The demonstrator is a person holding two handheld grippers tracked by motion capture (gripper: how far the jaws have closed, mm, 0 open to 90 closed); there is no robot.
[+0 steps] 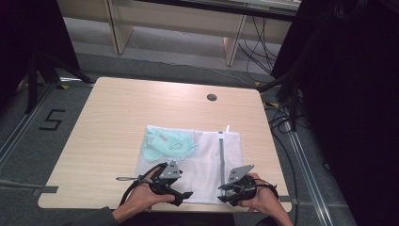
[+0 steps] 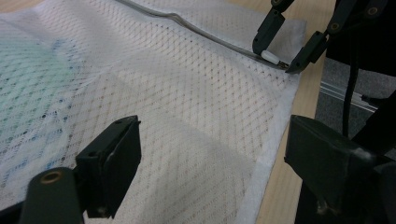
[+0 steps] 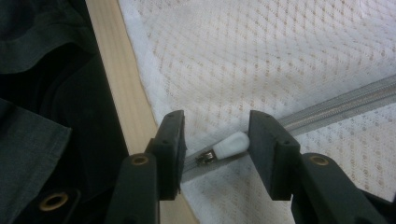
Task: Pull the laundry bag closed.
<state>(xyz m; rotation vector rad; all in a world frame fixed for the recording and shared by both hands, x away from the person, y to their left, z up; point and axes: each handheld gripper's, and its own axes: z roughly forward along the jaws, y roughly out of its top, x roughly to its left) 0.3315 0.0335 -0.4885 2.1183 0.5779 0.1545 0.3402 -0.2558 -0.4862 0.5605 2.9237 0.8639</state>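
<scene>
We see a pale wooden table (image 1: pixel 113 122) with most of its top bare: open wood runs wide to the left and toward the far edge, where a small round grommet (image 1: pixel 211 97) sits, while a narrower strip is free on the right. A white mesh laundry bag (image 1: pixel 207 160) lies flat at the near middle, its near hem almost at the table's front edge. Inside its left half shows a mint-green garment (image 1: pixel 169 145), which the left gripper view renders only as a green blur through the netting. A grey zipper (image 1: pixel 221 157) runs front to back across the bag's right part. The left gripper (image 1: pixel 181 195) rests at the bag's near left side, held in the person's left hand (image 1: pixel 141 197); its own view shows the jaws spread wide over the mesh, gripping nothing. The right gripper (image 1: pixel 225 194) sits at the zipper's near end, in the right hand (image 1: pixel 261 200). Its own view adds the detail that the jaws stand parted on either side of the white zipper pull (image 3: pixel 231 145), with the right jaw touching or nearly touching the pull, just beside the hem and the table's edge strip.
</scene>
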